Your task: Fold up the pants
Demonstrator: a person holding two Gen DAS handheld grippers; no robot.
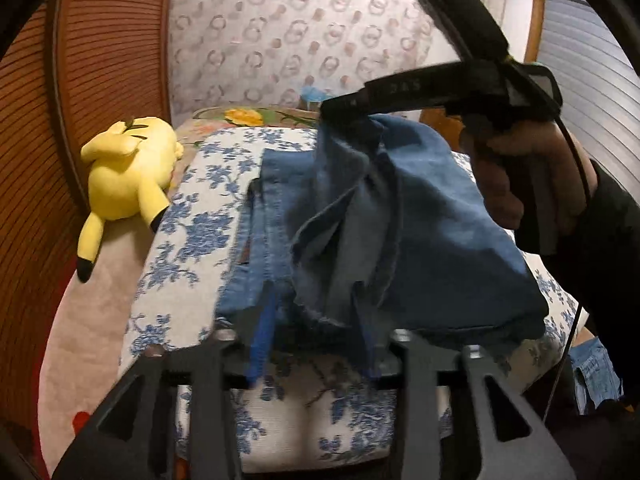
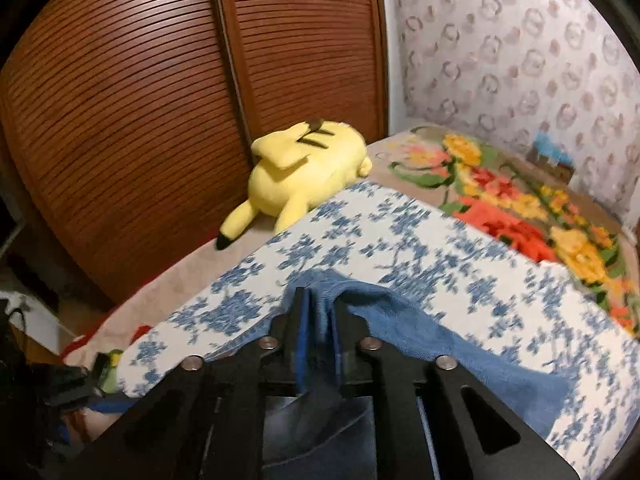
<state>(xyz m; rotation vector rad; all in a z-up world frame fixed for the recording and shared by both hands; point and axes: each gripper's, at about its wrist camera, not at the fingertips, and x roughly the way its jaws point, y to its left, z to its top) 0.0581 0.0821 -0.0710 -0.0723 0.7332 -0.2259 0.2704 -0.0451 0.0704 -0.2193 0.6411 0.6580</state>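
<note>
we are seeing the left gripper (image 1: pixel 312 344) with its jaws standing apart, the blue pants (image 1: pixel 400 216) lying just ahead of and partly between the fingertips; the pads are not pressing on the cloth as far as we can tell. the pants are sitting on a blue floral white cloth (image 1: pixel 180 248) that is spreading under and to both sides of the jaws. ahead and above the left jaws, the right gripper (image 1: pixel 340 110) is gripped by a hand (image 1: pixel 532 172) and is carrying a bunch of denim, which is hanging down from its tips.

in the right wrist view the right gripper (image 2: pixel 318 312) is showing jaws nearly together with a fold of the pants (image 2: pixel 460 344) pinched between them, cloth trailing off to the right of the jaws. a yellow plush toy (image 2: pixel 300 172) is lying ahead-left of the jaws beside a brown slatted door (image 2: pixel 140 120). a flowered blanket (image 2: pixel 520 208) is lying ahead-right.
</note>
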